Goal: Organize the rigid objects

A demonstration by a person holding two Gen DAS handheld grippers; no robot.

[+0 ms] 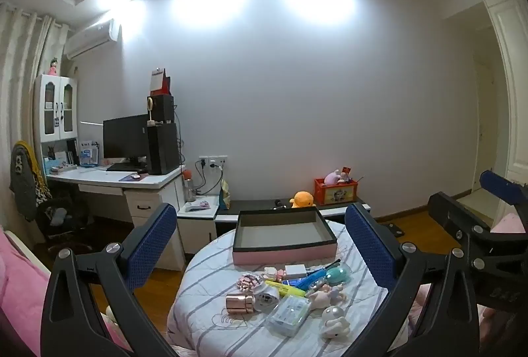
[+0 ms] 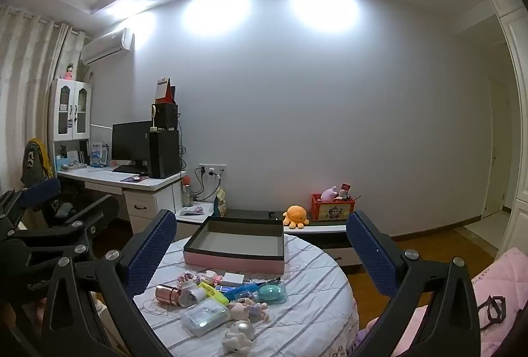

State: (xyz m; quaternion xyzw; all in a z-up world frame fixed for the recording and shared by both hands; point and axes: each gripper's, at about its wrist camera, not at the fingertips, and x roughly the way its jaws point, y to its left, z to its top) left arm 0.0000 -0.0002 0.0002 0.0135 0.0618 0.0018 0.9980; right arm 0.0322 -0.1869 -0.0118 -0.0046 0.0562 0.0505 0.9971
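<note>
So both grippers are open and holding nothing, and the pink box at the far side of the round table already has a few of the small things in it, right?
Not quite. The pink box is empty: the left wrist view shows only its bare grey floor. The small things all lie on the table in front of it. The rest holds: the left gripper and the right gripper are open and hold nothing.

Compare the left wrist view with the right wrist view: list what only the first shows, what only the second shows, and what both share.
Only the left wrist view shows the right gripper, at its right edge.

Only the right wrist view shows the left gripper, at its left edge, and black glasses on pink bedding.

Both show the pink box, empty and open, on the round table, with small items heaped in front: a rose-gold cylinder, a yellow highlighter and a white figurine. Both grippers are open and hold nothing.
</note>
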